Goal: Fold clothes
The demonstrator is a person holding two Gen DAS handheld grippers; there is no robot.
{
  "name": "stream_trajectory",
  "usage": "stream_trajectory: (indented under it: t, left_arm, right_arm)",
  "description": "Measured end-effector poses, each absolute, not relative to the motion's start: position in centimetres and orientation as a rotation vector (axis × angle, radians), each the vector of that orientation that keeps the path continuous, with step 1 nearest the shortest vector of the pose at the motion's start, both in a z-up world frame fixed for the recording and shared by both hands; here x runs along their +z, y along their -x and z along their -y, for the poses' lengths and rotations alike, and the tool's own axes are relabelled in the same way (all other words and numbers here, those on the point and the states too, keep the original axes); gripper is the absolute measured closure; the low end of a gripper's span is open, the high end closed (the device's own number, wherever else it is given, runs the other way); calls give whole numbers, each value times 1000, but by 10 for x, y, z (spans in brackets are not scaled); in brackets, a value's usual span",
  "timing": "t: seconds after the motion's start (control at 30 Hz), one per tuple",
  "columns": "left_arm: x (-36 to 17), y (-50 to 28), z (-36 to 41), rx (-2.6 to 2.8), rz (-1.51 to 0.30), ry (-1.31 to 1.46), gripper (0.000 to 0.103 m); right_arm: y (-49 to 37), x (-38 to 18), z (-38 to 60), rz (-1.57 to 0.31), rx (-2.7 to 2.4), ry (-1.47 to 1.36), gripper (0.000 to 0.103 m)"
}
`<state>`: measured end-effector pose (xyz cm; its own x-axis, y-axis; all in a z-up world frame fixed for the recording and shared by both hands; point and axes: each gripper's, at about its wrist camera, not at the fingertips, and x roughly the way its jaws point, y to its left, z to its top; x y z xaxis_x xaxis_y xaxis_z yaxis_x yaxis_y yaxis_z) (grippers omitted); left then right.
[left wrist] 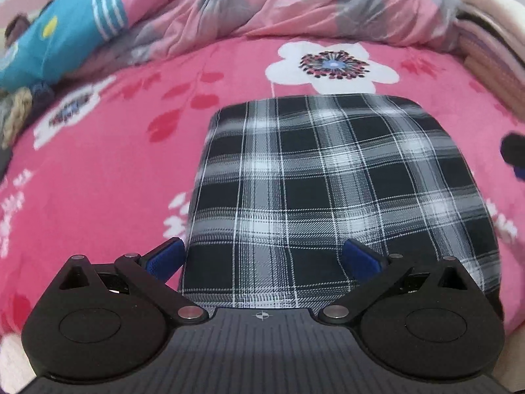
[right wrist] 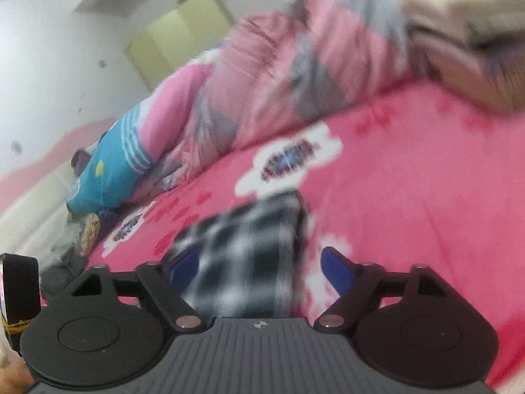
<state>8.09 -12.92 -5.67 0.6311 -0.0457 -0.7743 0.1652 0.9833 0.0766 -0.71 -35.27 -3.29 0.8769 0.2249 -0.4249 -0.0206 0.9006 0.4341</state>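
One folded plaid garment (left wrist: 341, 197), black, white and grey, lies flat on the bed's pink flowered blanket (left wrist: 98, 180), its near edge just ahead of the left gripper (left wrist: 262, 257). Two grippers are in play, each with two blue-padded fingers. The left gripper tilts steeply down toward the bed, its jaws spread wide: the left pad (left wrist: 165, 257) sits off the garment's left edge over the blanket, the right pad (left wrist: 361, 256) over the plaid cloth, and neither presses on it. The right wrist view is heavily blurred and tipped to one side; there the right gripper (right wrist: 262, 271) points at a shallower angle along the bed, its jaws spread with the plaid garment (right wrist: 249, 246) showing between the pads, and no pinch on the cloth can be made out. At the far side of the bed one rumpled pink-and-grey quilt (left wrist: 279, 3) is heaped, with one teal piece with white stripes (left wrist: 65, 36) lying at its left end. One stack of folded cream and pale cloths (left wrist: 492, 42) stands at the far right corner. A few small bunched items (left wrist: 19, 111), one of them beige and knitted, sit at the left edge of the blanket below the teal piece. At the lower left of the right wrist view one black strap (right wrist: 18, 295) shows beside the gripper body.
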Motion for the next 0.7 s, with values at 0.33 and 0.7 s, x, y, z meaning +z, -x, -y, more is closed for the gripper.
stream_trajectory:
  t: [0.33,0.7]
  left_arm:
    - [-59,-84,123,-131,-913,-97,0]
    - [-60,-87,121,-138,-919,-81,0]
  right_arm:
    - [-37,-25,294,-517,205,-135,70]
    - [-98,-48,324,-634,75,-165,91]
